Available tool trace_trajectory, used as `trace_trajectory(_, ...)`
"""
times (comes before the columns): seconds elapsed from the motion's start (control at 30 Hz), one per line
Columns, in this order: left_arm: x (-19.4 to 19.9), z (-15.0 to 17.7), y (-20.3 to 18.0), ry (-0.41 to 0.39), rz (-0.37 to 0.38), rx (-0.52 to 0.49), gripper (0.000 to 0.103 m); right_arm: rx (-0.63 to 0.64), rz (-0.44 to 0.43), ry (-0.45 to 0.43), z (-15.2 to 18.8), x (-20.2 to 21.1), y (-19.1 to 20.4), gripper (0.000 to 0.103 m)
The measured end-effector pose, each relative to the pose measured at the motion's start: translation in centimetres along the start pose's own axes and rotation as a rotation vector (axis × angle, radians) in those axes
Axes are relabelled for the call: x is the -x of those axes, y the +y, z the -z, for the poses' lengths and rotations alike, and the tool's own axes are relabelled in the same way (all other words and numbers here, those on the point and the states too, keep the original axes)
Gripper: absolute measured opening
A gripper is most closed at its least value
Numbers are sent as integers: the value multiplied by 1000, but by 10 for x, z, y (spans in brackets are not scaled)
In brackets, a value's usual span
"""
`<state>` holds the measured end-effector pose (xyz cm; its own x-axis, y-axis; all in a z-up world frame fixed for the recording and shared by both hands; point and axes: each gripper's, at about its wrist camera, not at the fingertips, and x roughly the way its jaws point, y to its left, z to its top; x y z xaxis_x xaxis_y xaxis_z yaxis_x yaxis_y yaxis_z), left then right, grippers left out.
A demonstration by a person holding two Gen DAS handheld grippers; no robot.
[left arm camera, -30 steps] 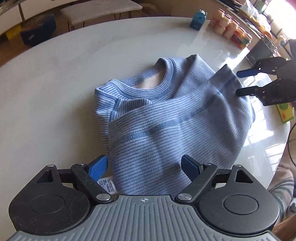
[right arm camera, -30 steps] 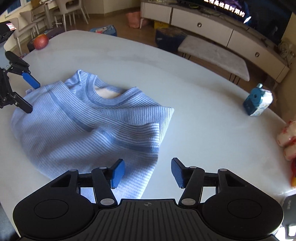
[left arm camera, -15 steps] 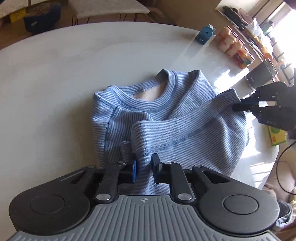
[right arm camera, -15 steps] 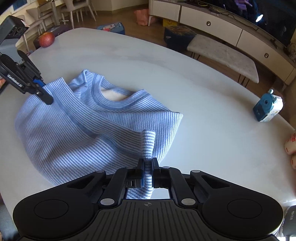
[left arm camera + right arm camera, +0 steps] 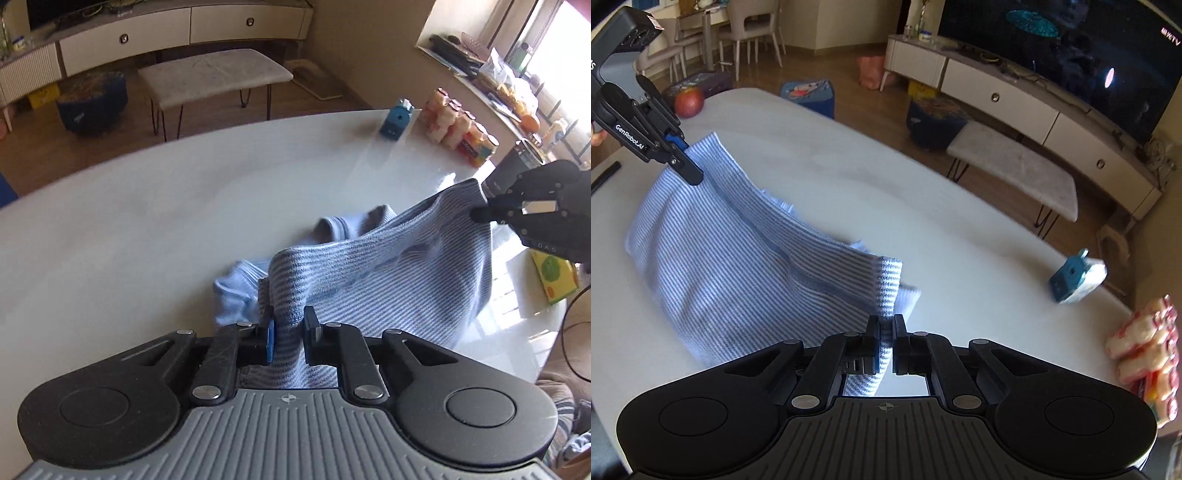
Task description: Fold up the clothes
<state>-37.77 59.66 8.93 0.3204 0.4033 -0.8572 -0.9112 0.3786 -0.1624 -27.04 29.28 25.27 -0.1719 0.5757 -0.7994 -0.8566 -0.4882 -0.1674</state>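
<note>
A blue-and-white striped shirt (image 5: 399, 280) lies partly on the round white table (image 5: 147, 229). My left gripper (image 5: 289, 334) is shut on a bunched edge of the shirt and holds it up. My right gripper (image 5: 885, 345) is shut on the opposite edge of the shirt (image 5: 738, 266). The fabric hangs stretched between the two grippers, its lower part resting on the table. The right gripper also shows in the left wrist view (image 5: 480, 212), and the left gripper in the right wrist view (image 5: 687, 170).
A blue carton (image 5: 397, 122) and packs of small bottles (image 5: 461, 133) stand at the table's far edge. A green-yellow box (image 5: 554, 273) lies at the right edge. An apple (image 5: 689, 102) sits far left. A bench (image 5: 214, 77) stands beyond the table.
Both grippers, open a second ago, closed on opposite edges of the shirt and have lifted them, raising the fabric off the table and stretching it between them.
</note>
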Motion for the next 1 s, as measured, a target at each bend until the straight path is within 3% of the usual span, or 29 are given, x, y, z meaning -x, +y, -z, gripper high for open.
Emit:
trace_trajectory(0.2,-61,-8,15,81,-103,-27,19,8,28,40,-23,-54,-6,6)
trace_trajectory(0.3,-84,-2,25,96,-129,-30,29,16,33,91,-20,-89,-4,6)
trace_trajectory(0.4,-96,5,31,103,-140,-38,43,8,30,131,-11,-115,-3,6)
trace_trajectory(0.53,-98,8,39,89,-187,-42,73,1,29,126,2,-127,-4,13)
trace_trajectory(0.63,-89,9,43,83,-179,-10,74,-23,39,132,1,-121,-6,16)
trace_trajectory(0.9,-28,16,21,35,-178,-62,74,-17,72,109,-4,-73,-5,22)
trace_trajectory(1.0,-11,20,2,7,-138,-85,73,6,50,108,-4,-55,5,22)
